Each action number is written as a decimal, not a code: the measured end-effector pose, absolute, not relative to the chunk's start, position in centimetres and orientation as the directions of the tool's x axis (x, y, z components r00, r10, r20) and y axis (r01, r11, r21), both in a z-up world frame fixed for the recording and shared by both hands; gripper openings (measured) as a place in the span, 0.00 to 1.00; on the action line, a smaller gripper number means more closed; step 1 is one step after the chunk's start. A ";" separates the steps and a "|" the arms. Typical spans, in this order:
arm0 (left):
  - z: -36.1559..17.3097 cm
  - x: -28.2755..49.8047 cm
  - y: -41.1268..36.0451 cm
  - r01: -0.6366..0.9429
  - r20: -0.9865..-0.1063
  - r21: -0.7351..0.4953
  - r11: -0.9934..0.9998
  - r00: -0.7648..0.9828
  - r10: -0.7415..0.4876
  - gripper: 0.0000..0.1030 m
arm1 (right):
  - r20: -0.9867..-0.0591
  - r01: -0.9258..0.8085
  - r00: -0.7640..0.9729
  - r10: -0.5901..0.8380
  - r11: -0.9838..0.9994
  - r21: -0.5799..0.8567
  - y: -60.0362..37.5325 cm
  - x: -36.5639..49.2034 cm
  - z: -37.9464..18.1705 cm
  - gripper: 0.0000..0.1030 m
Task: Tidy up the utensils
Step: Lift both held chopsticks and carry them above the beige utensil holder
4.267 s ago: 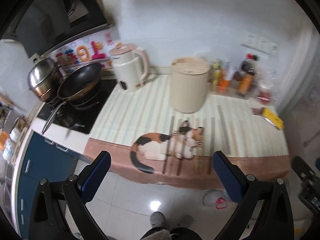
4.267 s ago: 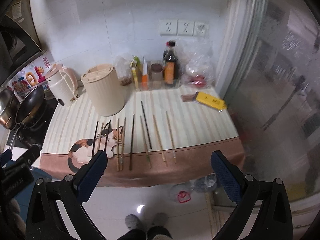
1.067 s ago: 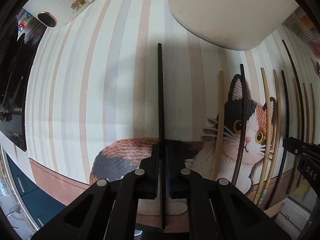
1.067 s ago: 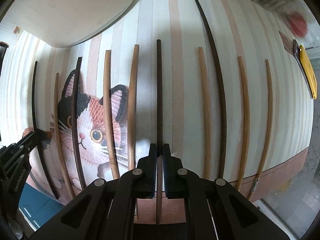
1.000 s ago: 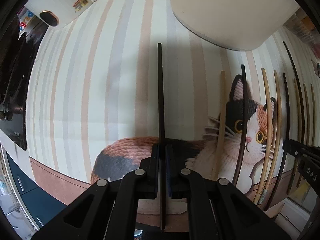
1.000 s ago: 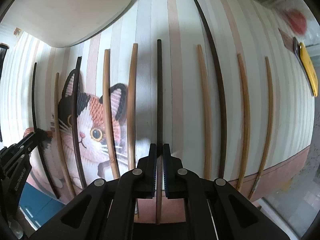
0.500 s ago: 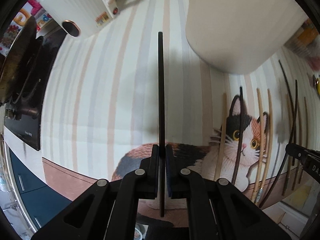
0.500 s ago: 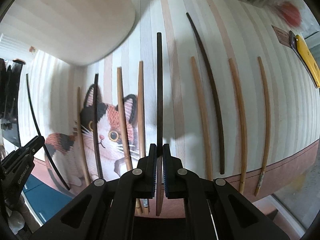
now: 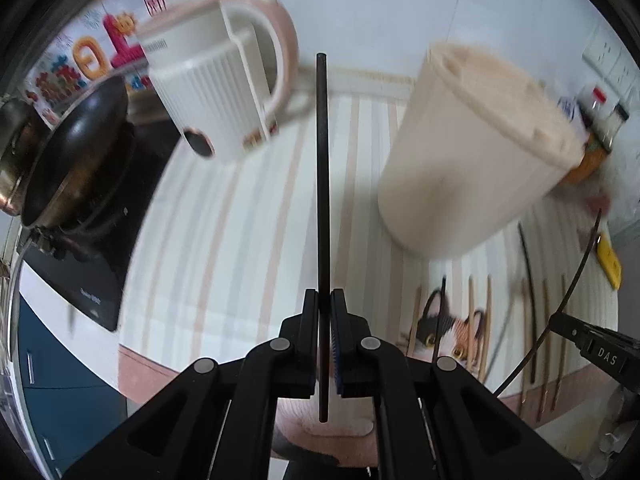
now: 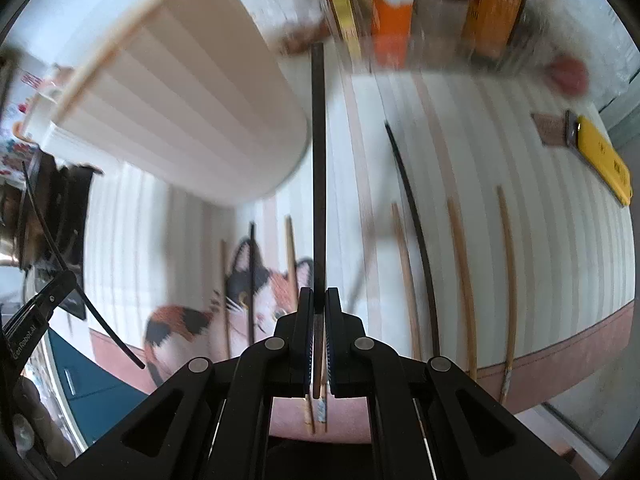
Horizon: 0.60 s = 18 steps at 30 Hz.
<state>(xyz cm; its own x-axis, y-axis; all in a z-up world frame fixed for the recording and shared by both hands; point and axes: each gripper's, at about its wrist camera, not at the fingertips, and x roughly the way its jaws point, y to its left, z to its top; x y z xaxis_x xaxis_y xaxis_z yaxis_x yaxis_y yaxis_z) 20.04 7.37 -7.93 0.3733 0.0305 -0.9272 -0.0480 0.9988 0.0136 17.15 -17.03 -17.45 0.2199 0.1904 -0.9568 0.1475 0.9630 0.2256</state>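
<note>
My left gripper [image 9: 324, 312] is shut on a black chopstick [image 9: 321, 184] and holds it in the air above the striped mat, pointing between the kettle and the cream utensil holder [image 9: 476, 160]. My right gripper [image 10: 317, 312] is shut on a dark brown chopstick [image 10: 318, 168], lifted beside the holder [image 10: 180, 108]. Several wooden and dark chopsticks [image 10: 460, 264] lie in a row on the mat with the cat picture [image 10: 240, 308]. Each gripper shows at the edge of the other's view.
A white kettle [image 9: 216, 92] stands left of the holder. A black pan [image 9: 76, 160] sits on the stove at far left. Bottles and boxes [image 10: 420, 4] line the back wall. A yellow tool [image 10: 604, 160] lies at the right. The counter's front edge is near.
Both grippers have lifted their chopsticks off the mat and risen, tilting up toward the holder and back wall. Earlier still, both were open and far from the counter.
</note>
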 end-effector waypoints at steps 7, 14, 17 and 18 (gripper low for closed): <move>-4.6 21.4 8.4 -0.079 -0.886 -0.016 0.997 0.463 0.022 0.03 | -0.923 0.123 0.334 0.193 0.962 0.245 -17.8 17.9 -11.5 0.05; 0.0 22.3 8.0 -0.086 -0.844 -0.072 0.994 0.536 -0.015 0.03 | -0.893 0.118 0.408 0.189 0.959 0.257 -18.4 19.9 -5.2 0.05; 2.4 23.0 7.4 -0.067 -0.821 -0.104 0.992 0.570 -0.048 0.03 | -0.870 0.096 0.458 0.181 0.963 0.250 -17.6 21.2 -2.0 0.05; 3.4 23.4 7.1 -0.059 -0.809 -0.117 0.991 0.585 -0.061 0.03 | -0.860 0.087 0.479 0.178 0.965 0.248 -17.5 21.6 -0.7 0.05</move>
<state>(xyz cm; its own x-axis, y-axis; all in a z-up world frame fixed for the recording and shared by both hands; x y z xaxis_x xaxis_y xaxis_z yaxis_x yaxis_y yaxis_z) 23.40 7.12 3.44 0.5846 -0.0607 -0.8090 -0.0588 0.9914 -0.1169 21.57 -17.49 -0.69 0.4791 0.1779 -0.8595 0.0872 0.9648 0.2483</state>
